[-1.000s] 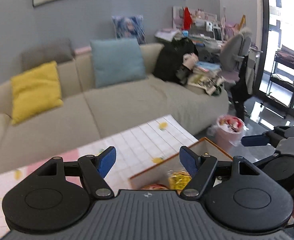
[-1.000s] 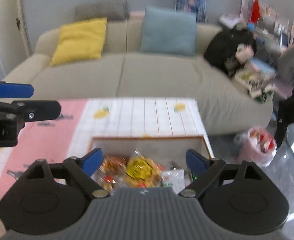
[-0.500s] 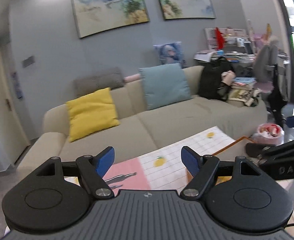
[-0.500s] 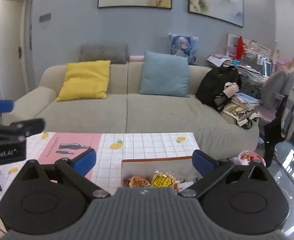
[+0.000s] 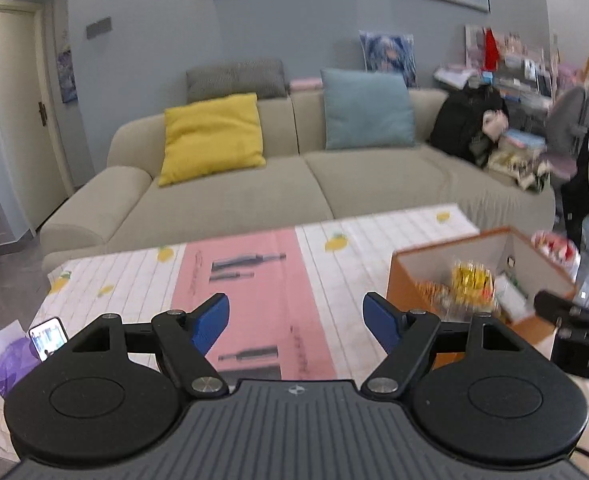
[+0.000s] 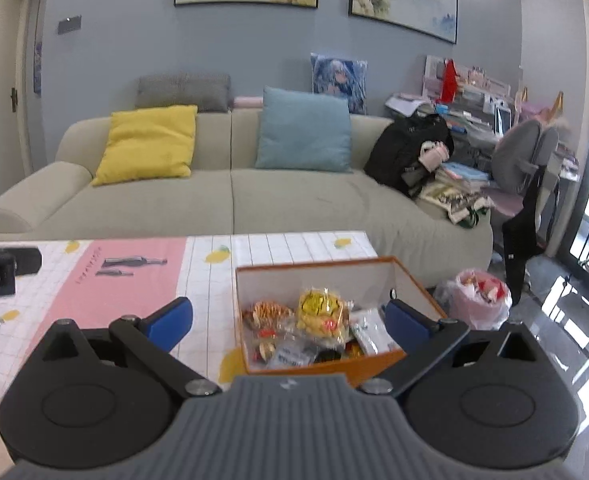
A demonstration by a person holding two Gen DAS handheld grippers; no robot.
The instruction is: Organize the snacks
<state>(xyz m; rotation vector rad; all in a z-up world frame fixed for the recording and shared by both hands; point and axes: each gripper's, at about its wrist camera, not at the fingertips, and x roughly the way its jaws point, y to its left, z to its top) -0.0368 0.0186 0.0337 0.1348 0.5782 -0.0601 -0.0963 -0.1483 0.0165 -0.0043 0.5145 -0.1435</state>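
An orange box (image 6: 378, 360) with white inner walls stands on the right part of the table and holds several snack packets, among them a yellow packet (image 6: 322, 312). The box also shows in the left wrist view (image 5: 408, 280). My right gripper (image 6: 288, 318) is open and empty, above the table just before the box. My left gripper (image 5: 296, 322) is open and empty over the pink strip of the tablecloth (image 5: 254, 280), left of the box. The right gripper shows at the right edge of the left wrist view (image 5: 574, 332).
The table carries a white checked cloth with lemon prints (image 6: 294, 246). A phone (image 5: 48, 338) on purple paper lies at the table's left end. A beige sofa (image 6: 230, 200) stands behind the table. A pink trash bag (image 6: 478, 300) sits on the floor to the right.
Both grippers have pulled back and levelled. The left wrist view swung left then down, so more of the table shows. The box now sits farther from the right gripper.
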